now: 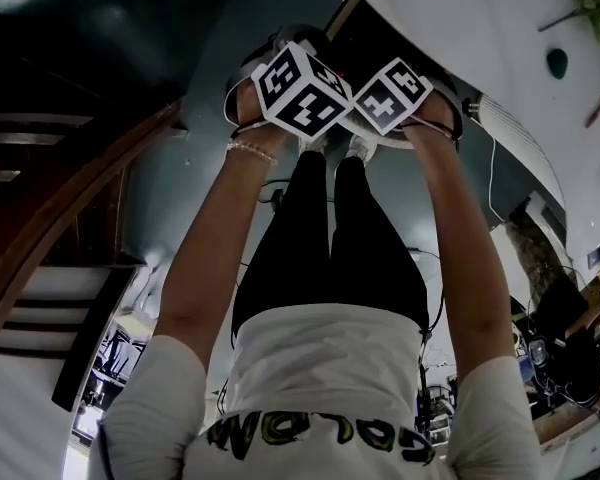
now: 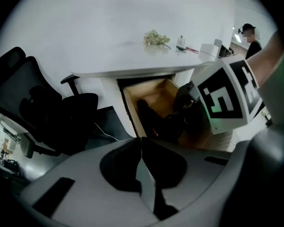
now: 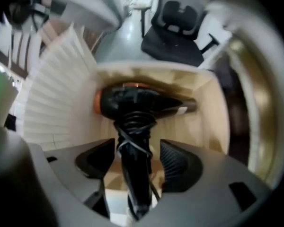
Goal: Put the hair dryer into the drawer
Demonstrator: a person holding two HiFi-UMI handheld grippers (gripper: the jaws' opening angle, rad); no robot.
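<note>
One hair dryer [image 3: 132,103] lies in one open drawer [image 3: 206,103]. Two tools hover near the drawer: the left gripper [image 2: 142,145] and the right gripper [image 3: 135,160]. One black office chair [image 2: 42,112] stands beside the drawer. One white bench [image 2: 109,41] above the drawer holds one small bottle [image 2: 181,41] and one leafy sprig [image 2: 155,38].

A black office chair [image 2: 42,112] stands beside a white desk [image 2: 109,46].

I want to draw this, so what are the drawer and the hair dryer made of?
The drawer looks like pale wood or wood-look board, going by its tan, matt walls. The hair dryer is probably smooth black plastic: it has a slight sheen, and there is an orange ring at one end.
</note>
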